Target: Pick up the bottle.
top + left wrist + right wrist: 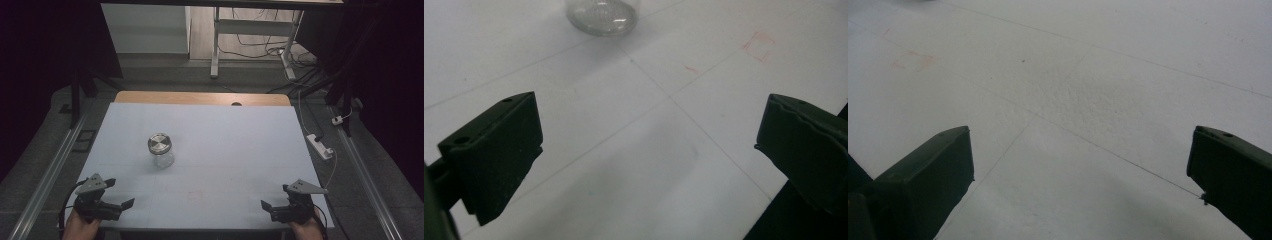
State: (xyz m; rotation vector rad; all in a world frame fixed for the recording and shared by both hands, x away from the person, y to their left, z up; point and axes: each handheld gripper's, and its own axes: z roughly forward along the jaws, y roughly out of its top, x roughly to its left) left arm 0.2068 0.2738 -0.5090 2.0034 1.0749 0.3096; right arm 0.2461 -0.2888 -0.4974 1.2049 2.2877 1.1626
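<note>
From the high view, your left claw [121, 199] sits at the near left corner of the table [240, 150], its jaws spread and gripping nothing, with your hand [80, 227] coming in from the bottom edge behind it. Your right claw [274, 202] mirrors it at the near right corner, jaws likewise spread and empty, each claw carrying a grey three-cornered plate on top. A glass jar [161, 150] with a round metal lid [159, 143] stands upright on the white table surface, left of centre and well apart from both claws, nearer to your left one. A strip of bare wood shows along the table's far edge. Off the table's right side, a white power strip [320, 146] lies on the grey floor with cables running away behind it.

In the left gripper view, your two black jaws stand wide apart over the white surface with nothing between them. The rounded bottom of the jar [601, 16] shows at the top edge, ahead and somewhat to the left. A faint red square mark [759, 46] sits on the surface at upper right, and thin seam lines cross the sheet.

In the right gripper view, your jaws are again spread wide and hold nothing, with plain white surface and thin crossing lines between them, and faint reddish smudges [913, 59] at upper left
</note>
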